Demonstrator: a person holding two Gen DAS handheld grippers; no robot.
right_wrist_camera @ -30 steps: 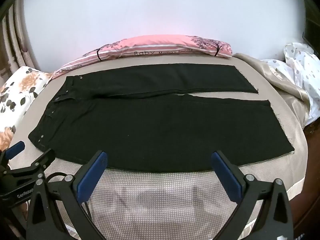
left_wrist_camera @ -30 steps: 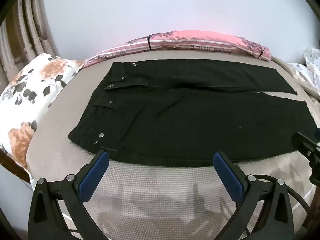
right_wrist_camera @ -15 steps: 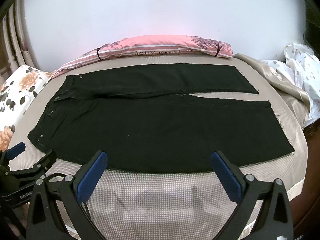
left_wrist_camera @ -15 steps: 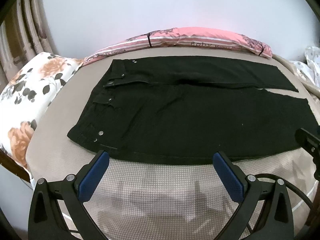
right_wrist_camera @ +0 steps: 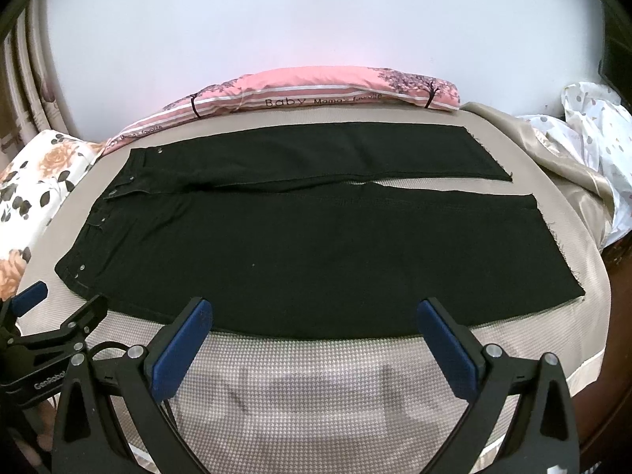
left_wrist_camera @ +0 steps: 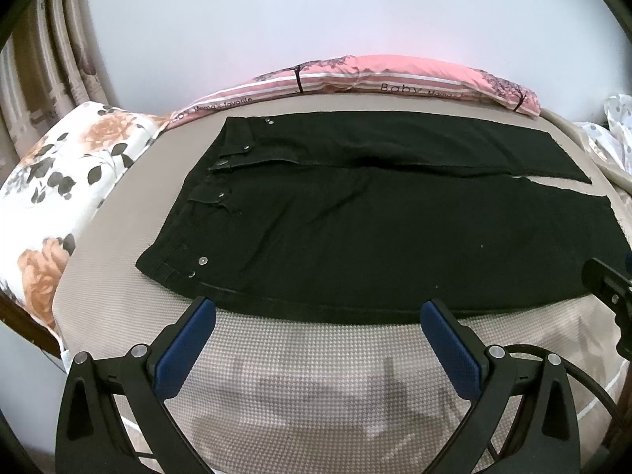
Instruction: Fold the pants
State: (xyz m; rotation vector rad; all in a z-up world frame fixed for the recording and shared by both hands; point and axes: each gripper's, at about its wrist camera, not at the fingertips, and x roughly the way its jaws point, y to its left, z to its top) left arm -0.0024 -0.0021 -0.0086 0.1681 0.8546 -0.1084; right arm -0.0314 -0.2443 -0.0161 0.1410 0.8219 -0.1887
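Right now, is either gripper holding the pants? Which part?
Nothing is held. The left gripper and the right gripper are both open, short of the near edge of the black pants, which lie flat on the bed.

Black pants [left_wrist_camera: 375, 229] laid flat across a beige woven bedspread [left_wrist_camera: 316, 379].

The waistband, set with small metal rivets, is seen at the left and the two legs are stretched to the right, the far leg parted from the near one by a thin gap. The left gripper [left_wrist_camera: 318, 318] is held wide open just short of the near edge, blue pads [left_wrist_camera: 183, 345] apart. A floral white pillow [left_wrist_camera: 59, 193] is placed at the left, a pink striped bolster [left_wrist_camera: 395, 79] along the far side. Part of the right gripper [left_wrist_camera: 610, 288] is visible at the right edge.
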